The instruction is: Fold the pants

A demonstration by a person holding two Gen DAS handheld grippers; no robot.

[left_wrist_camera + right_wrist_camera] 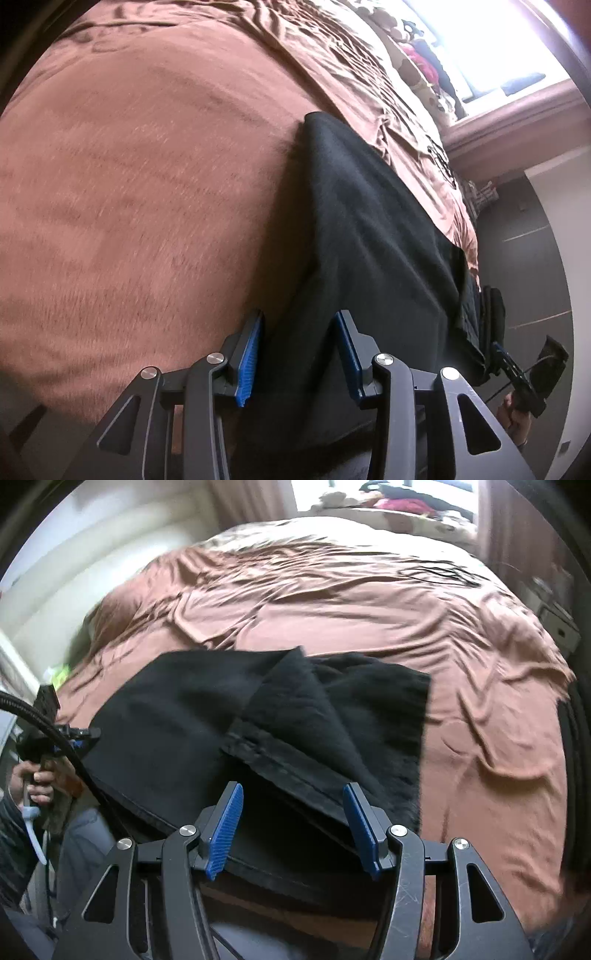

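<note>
Brown sheet [369, 602], rumpled into many creases, covers the one bed I see from both wrist cameras. On it lies one pair of black pants [207, 716], folded over, near the bed's front edge. A hemmed edge crosses the top layer on a slant, and a flap peaks at the far side.

Going left to right in the right wrist view: a person's hand [35, 775] grips the handle of the left gripper [79, 734] just beside the pants' left edge, with one black cable [74, 753] looping past it. Then comes the right gripper [293, 801], two blue pads spread about half apart, over the near hem; the cloth lies below and between them, and I see neither pad pressing on it.

In the left wrist view I count two blue pads [249, 354] on the left gripper too, parted by a moderate gap, with dark cloth showing between them and nothing clamped. At the far right, the right gripper shows small and dim.
</note>
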